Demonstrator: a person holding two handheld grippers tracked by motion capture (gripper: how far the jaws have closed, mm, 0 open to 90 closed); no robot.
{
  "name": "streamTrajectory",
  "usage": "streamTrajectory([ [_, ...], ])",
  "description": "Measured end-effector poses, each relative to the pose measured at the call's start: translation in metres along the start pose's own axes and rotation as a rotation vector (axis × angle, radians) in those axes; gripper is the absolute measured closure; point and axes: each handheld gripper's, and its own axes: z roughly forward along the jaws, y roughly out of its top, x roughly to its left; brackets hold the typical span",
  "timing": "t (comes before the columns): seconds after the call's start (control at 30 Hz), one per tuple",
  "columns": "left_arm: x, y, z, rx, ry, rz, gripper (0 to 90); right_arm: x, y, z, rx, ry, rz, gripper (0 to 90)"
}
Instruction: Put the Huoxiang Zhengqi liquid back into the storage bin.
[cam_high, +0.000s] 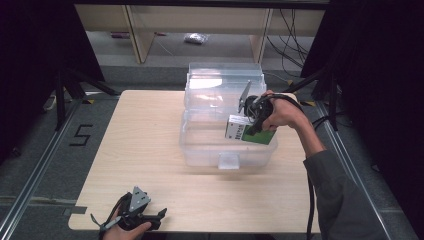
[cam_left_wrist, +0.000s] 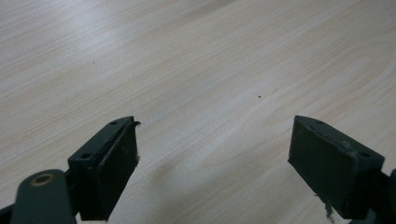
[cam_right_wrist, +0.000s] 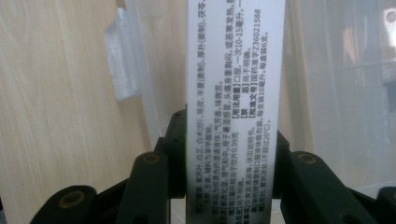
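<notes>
Pale wood table (cam_high: 150, 150) in a dark-curtained bay, floor and shelving behind. Clear plastic bin (cam_high: 227, 125) sits at table centre-right w/ its lid tipped up at the back and a small latch tab on the front wall.

Right gripper (cam_high: 245, 125) is clamped on a small box (cam_high: 250, 132), white & green, printed w/ fine text. In the right gripper view the box (cam_right_wrist: 235, 93) runs straight up between the two black jaws, long axis in line w/ the gripper, pads pressing its two broad faces. Box hangs over the bin's right half, near the right wall, at about rim level; can't tell if its low end is already below the rim.

Key relation: bin floor lies directly under the box, so the drop looks like a plain lowering, minding the near right wall.

Left gripper (cam_high: 145, 220) rests at the table's near edge, well apart from the bin, jaws spread wide w/ nothing between them, bare wood ahead (cam_left_wrist: 201, 70). Right hand (cam_high: 280, 112) is by far the nearer one.
</notes>
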Motion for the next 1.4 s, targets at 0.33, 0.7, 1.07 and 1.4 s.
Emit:
streamTrajectory([
  [0.33,0.0,0.0,0.0,-0.001,0.0,-0.002,15.0,-0.006,-0.004,0.023,0.028,0.016,0.021,64.5],
  [0.7,0.0,0.0,0.0,0.001,0.0,-0.001,15.0,-0.009,-0.01,0.041,0.041,0.032,0.04,64.4],
  [1.07,-0.001,0.0,0.001,-0.006,0.013,-0.002,15.0,-0.01,-0.013,0.058,0.051,0.053,0.043,64.3],
  [1.4,0.0,0.0,0.0,0.0,0.002,0.001,15.0,-0.01,-0.012,0.065,0.062,0.064,0.044,64.1],
])
